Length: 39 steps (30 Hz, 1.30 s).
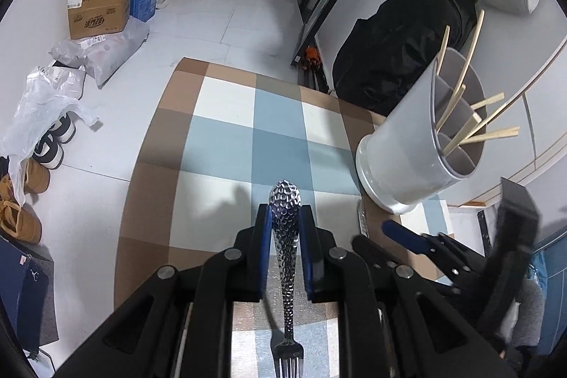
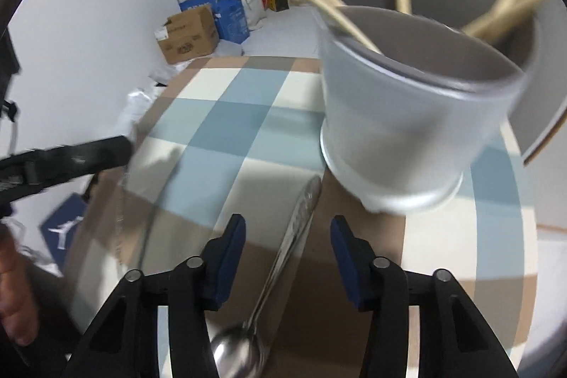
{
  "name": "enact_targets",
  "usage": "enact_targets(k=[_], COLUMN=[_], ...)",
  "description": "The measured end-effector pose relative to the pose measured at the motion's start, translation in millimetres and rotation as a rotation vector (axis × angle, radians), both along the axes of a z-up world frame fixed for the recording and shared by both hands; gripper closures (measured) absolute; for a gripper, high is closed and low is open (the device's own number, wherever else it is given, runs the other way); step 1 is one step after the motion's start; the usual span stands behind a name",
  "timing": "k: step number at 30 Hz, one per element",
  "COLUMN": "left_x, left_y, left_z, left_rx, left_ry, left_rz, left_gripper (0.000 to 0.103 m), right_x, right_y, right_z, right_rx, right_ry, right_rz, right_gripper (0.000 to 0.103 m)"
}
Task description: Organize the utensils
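My left gripper (image 1: 285, 213) is shut on a hammered steel fork (image 1: 285, 236), handle pointing forward, tines toward the camera, above the checked tablecloth (image 1: 226, 144). A grey divided utensil holder (image 1: 418, 144) with several wooden chopsticks (image 1: 471, 126) stands at the right. In the right wrist view my right gripper (image 2: 287, 236) is open, its jaws either side of a steel spoon (image 2: 283, 257) lying on the cloth, bowl toward the camera. The holder (image 2: 407, 130) stands just ahead on the right. The right gripper also shows in the left wrist view (image 1: 407, 236).
The table edge (image 1: 141, 144) curves at the left. On the floor are cardboard boxes (image 1: 99, 6), plastic bags (image 1: 53, 101) and shoes (image 1: 21, 201). A black bag (image 1: 400, 48) sits behind the table. The left gripper's arm (image 2: 63, 162) shows at the left.
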<state>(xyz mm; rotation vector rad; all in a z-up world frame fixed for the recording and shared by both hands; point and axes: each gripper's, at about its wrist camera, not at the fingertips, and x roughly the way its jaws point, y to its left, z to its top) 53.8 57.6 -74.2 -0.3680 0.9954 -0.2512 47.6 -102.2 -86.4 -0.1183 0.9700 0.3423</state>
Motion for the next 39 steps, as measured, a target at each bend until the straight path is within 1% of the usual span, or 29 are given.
enact_targets(k=[2, 3, 5, 7, 9, 10, 13, 15, 16, 17, 21, 24, 26, 29, 31, 32, 33, 34, 36, 38, 39], left_x=[0, 1, 0, -1, -2, -3, -4, -5, -6, -6, -7, -7, -6, -6, -4, -3, -2, 1, 3, 3, 3], left_y=[3, 4, 5, 6, 7, 7, 7, 7, 7, 7, 2, 2, 6, 15, 17, 16, 15, 13, 11, 8, 8], left_z=[1, 1, 2, 3, 4, 4, 7, 8, 9, 10, 14, 13, 11, 4, -2, -4, -7, -11, -15, -17, -17], left_rx=[-0.01, -0.017, -0.025, -0.028, -0.034, -0.033, -0.038, -0.041, -0.042, -0.044, -0.04, -0.025, -0.024, -0.037, -0.014, -0.002, 0.016, 0.038, 0.055, 0.078, 0.088], left_ry=[-0.006, -0.008, -0.014, -0.018, -0.024, -0.026, -0.035, -0.041, -0.046, -0.049, -0.071, -0.066, -0.049, -0.006, 0.024, 0.038, 0.055, 0.075, 0.099, 0.106, 0.105], left_rz=[0.005, 0.004, 0.004, -0.001, -0.003, -0.006, -0.006, -0.008, -0.011, -0.014, -0.032, -0.029, -0.013, 0.016, 0.024, 0.024, 0.027, 0.03, 0.03, 0.026, 0.026], left_gripper=[0.093, 0.093, 0.093, 0.093, 0.093, 0.093, 0.093, 0.093, 0.098, 0.098, 0.098, 0.098, 0.098, 0.098, 0.097, 0.095, 0.09, 0.089, 0.089, 0.089, 0.089], right_x=[4, 6, 8, 10, 9, 8, 3, -2, -3, -5, -18, -20, -17, -17, -18, -18, -17, -16, -14, -12, -11], right_y=[9, 13, 17, 19, 19, 19, 14, 8, 7, 7, 1, -1, -3, -15, -18, -19, -18, -17, -14, -10, -7], right_z=[-5, -9, -9, -9, -9, -8, -5, 0, 2, 4, 21, 27, 28, 32, 32, 31, 27, 24, 16, 9, 8], right_rx=[-0.047, -0.074, -0.077, -0.069, -0.069, -0.065, -0.028, -0.005, 0.01, 0.024, 0.074, 0.094, 0.104, 0.125, 0.144, 0.147, 0.149, 0.146, 0.143, 0.134, 0.134], right_ry=[-0.018, -0.019, -0.032, -0.034, -0.037, -0.035, -0.023, -0.027, -0.026, -0.03, -0.064, -0.066, -0.05, -0.057, -0.053, -0.043, -0.02, 0.001, 0.039, 0.057, 0.053], right_rz=[0.006, 0.001, -0.008, -0.021, -0.03, -0.025, -0.006, 0.003, 0.006, 0.008, 0.033, 0.049, 0.047, 0.039, 0.035, 0.035, 0.047, 0.057, 0.08, 0.102, 0.114], right_gripper=[0.079, 0.079, 0.08, 0.084, 0.092, 0.092, 0.094, 0.098, 0.101, 0.103, 0.103, 0.103, 0.103, 0.103, 0.103, 0.102, 0.1, 0.1, 0.093, 0.064, 0.059])
